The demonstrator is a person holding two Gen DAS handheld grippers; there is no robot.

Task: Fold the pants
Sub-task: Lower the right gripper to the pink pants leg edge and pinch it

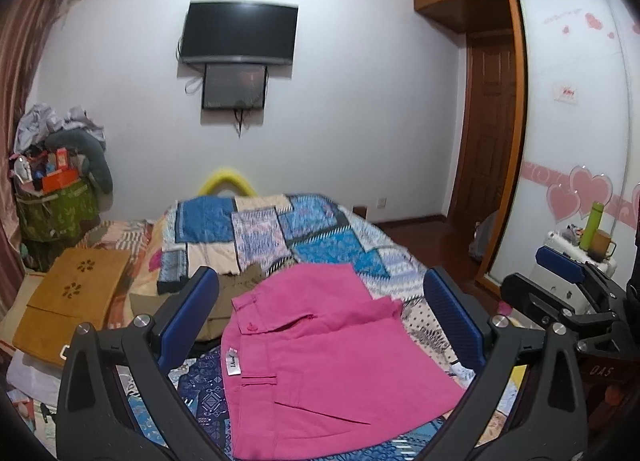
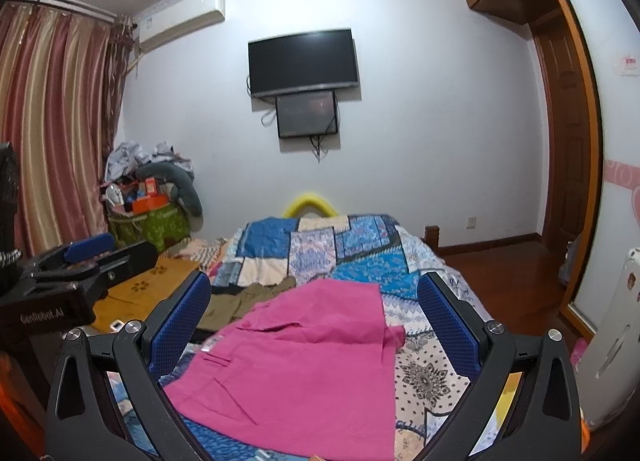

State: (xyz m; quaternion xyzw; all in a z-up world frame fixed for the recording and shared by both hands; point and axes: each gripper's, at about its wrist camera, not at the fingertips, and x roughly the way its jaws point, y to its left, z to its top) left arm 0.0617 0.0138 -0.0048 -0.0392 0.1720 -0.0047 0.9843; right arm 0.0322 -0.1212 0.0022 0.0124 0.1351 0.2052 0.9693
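Pink pants (image 1: 332,357) lie folded on the patchwork quilt (image 1: 280,233) of the bed, waistband and white label toward the left. In the right wrist view the same pink pants (image 2: 304,361) spread below me on the quilt (image 2: 320,249). My left gripper (image 1: 320,301) hovers above them, open, with nothing between its blue pads. My right gripper (image 2: 314,301) is open too, raised over the pants and empty. The right gripper (image 1: 568,285) also shows at the right edge of the left wrist view, and the left gripper (image 2: 84,257) at the left of the right wrist view.
An olive-brown garment (image 1: 232,293) lies just beyond the pants. A wooden lap tray (image 1: 76,293) rests at the bed's left side, with a cluttered green basket (image 1: 56,213) behind it. A wardrobe (image 1: 576,121) and a small stand with a green bottle (image 1: 594,225) stand to the right.
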